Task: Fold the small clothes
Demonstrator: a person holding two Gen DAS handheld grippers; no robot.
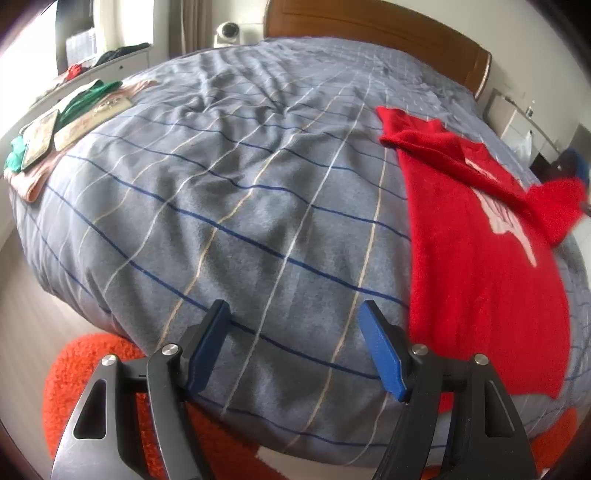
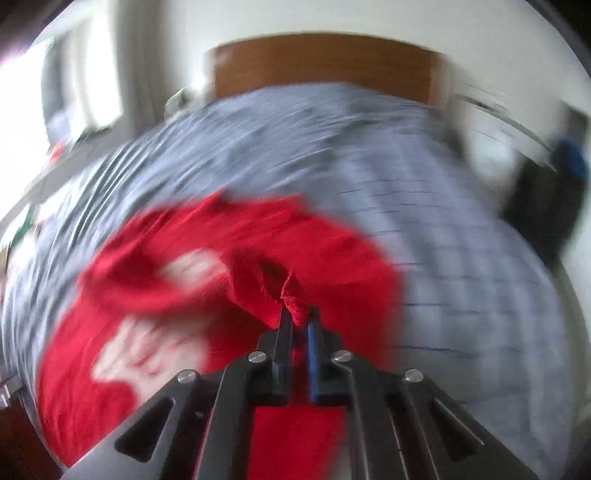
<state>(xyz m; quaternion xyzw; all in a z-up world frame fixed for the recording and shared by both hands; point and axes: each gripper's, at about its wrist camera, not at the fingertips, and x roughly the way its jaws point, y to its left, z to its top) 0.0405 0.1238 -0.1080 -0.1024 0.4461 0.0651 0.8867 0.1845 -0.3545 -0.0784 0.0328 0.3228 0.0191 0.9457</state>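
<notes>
A bed (image 1: 258,206) fills the view, dressed in a rumpled grey cover with thin blue and pale check lines, a wooden headboard (image 1: 369,33) at its far end. On its right side lies a red garment (image 1: 476,258) with a white print; at the far left edge, a small stack of folded clothes (image 1: 62,129), pink and green.
</notes>
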